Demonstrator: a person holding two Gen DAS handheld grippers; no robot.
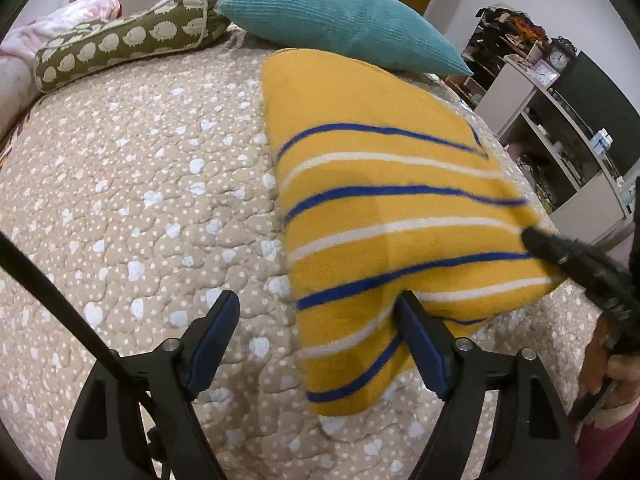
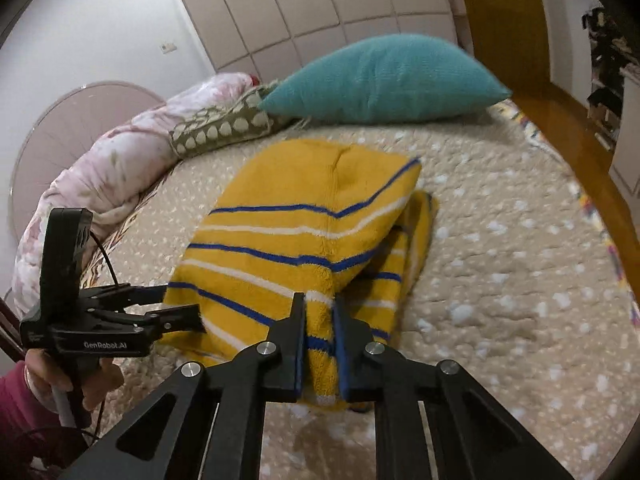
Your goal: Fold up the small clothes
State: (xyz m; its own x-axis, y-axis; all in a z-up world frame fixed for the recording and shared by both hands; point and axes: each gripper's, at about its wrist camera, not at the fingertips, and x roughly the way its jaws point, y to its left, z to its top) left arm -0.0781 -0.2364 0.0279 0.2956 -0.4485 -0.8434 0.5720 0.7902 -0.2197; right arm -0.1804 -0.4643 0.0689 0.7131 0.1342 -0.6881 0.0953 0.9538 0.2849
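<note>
On the beige quilted bedspread with pale spots (image 1: 132, 184) lies our yellow fleece garment with blue and white stripes (image 1: 372, 208), partly folded. Our right gripper (image 2: 320, 316) has its jaws narrowed onto the garment's near edge, lifting it. Our left gripper (image 1: 316, 320) stands with jaws wide, one finger under the raised cloth, gripping nothing. Far off rests a teal corduroy cushion (image 2: 384, 76). Motion blur smears the garment's right side.

Right gripper (image 2: 320, 312) jaws pinch yellow striped garment (image 2: 304, 232) edge; left gripper (image 2: 180, 312) apparently touching it.
</note>
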